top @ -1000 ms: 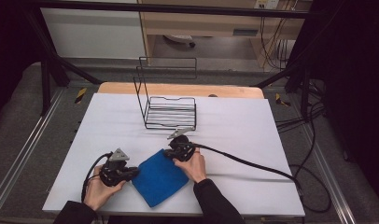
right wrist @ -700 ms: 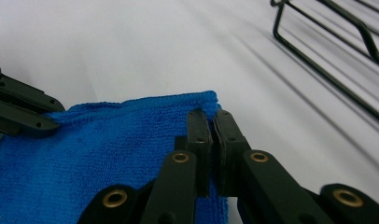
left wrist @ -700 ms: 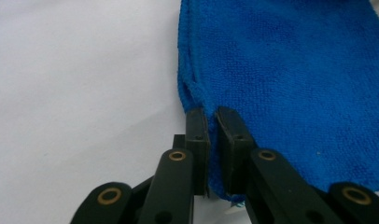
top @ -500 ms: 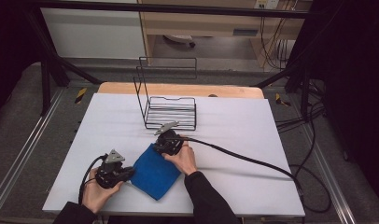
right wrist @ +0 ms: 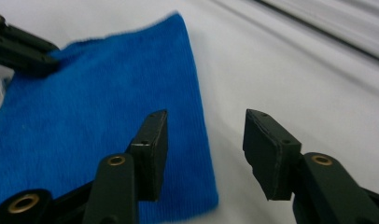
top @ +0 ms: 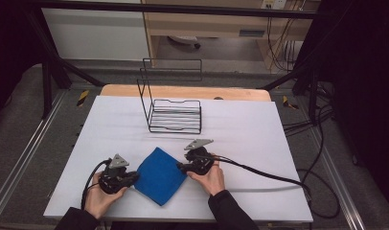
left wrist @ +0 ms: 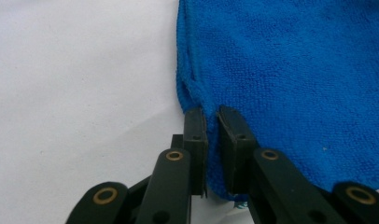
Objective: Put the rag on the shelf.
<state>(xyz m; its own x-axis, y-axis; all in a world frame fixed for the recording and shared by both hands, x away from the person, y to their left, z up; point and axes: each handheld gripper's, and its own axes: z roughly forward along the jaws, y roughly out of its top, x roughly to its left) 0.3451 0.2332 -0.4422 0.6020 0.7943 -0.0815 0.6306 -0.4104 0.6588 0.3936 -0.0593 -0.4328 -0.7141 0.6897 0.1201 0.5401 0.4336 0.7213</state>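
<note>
Your left gripper [left wrist: 212, 116] pinches the blue cloth's [top: 160, 175] corner; your right gripper [right wrist: 205, 140], jaws just opening, holds nothing.

Black wire rack [top: 175, 112] stands on the white table [top: 259, 139].

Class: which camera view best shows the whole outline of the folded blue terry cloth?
The high view: the folded blue terry cloth lies complete on the white table. The left gripper view shows its pinched edge close up; the right gripper view shows one side.

A plain blue cloth [top: 159, 175] lies on the white table [top: 259, 139] near a black wire rack [top: 175, 115].
</note>
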